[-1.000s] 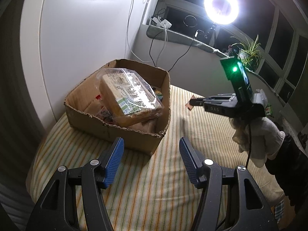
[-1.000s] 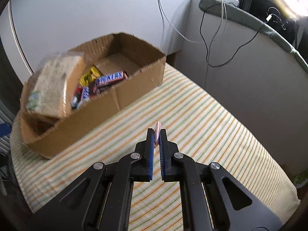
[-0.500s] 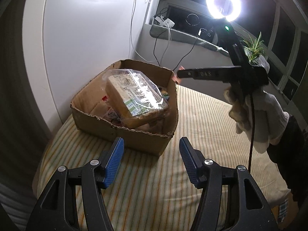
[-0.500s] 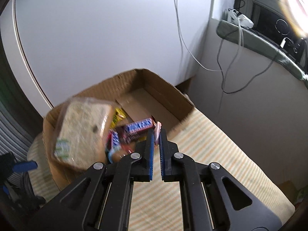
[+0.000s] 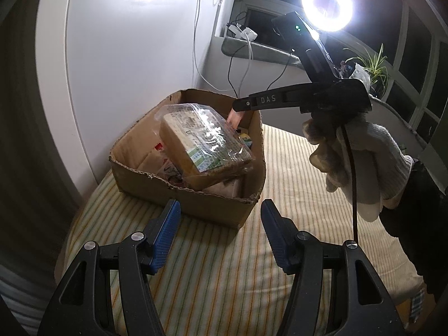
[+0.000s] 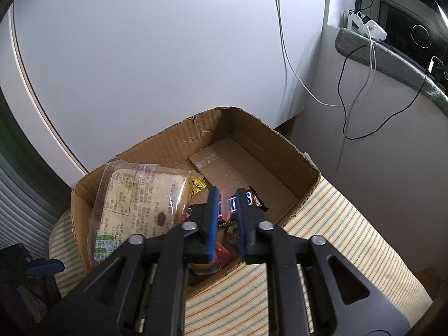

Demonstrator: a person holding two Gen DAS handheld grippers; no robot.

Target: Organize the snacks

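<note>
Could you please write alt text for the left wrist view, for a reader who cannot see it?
A black right gripper, held by a white-gloved hand, reaches over an open brown cardboard box, a small pink packet at its tips. The box sits on a striped cloth and holds a clear-wrapped bread loaf. The open left gripper frames the foreground below a bright ring light.

"DAS" on the right gripper's finger (image 5: 266, 100) — partial "KS", "S" on a candy bar (image 6: 247, 198).

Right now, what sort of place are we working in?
Probably a room in a home, at night. A torn brown cardboard box of snacks sits on a yellow-and-green striped cloth surface, a leafy green houseplant stands by dark windows, and a bright ring light supplies the lighting.
</note>
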